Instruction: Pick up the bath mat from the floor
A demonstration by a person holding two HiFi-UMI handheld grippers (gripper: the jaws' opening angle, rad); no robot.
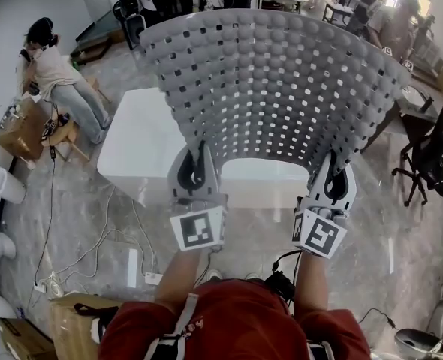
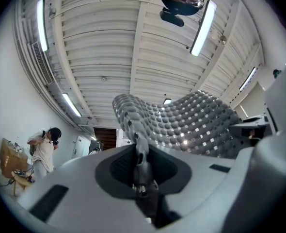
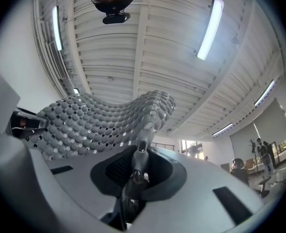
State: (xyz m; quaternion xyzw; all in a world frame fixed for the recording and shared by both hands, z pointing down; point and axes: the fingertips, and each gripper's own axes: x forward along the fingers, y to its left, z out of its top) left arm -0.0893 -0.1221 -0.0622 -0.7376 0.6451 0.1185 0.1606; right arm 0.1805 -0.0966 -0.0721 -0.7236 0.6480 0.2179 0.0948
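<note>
The grey perforated bath mat [image 1: 270, 81] hangs spread in the air in front of me, well above the floor, curved like a shell. My left gripper [image 1: 198, 165] is shut on its lower left corner and my right gripper [image 1: 333, 175] is shut on its lower right corner. In the left gripper view the bath mat [image 2: 182, 123] rises from the closed jaws of the left gripper [image 2: 141, 154] against the ceiling. In the right gripper view the bath mat [image 3: 109, 120] fans out up and to the left of the right gripper [image 3: 139, 160]. Both grippers point upward.
A white table [image 1: 143, 145] stands below and behind the mat. A person [image 1: 60, 81] bends at a stool on the left. Cables and a power strip [image 1: 152, 278] lie on the marble floor. A black office chair [image 1: 428, 156] stands at the right, cardboard boxes [image 1: 71, 322] at the lower left.
</note>
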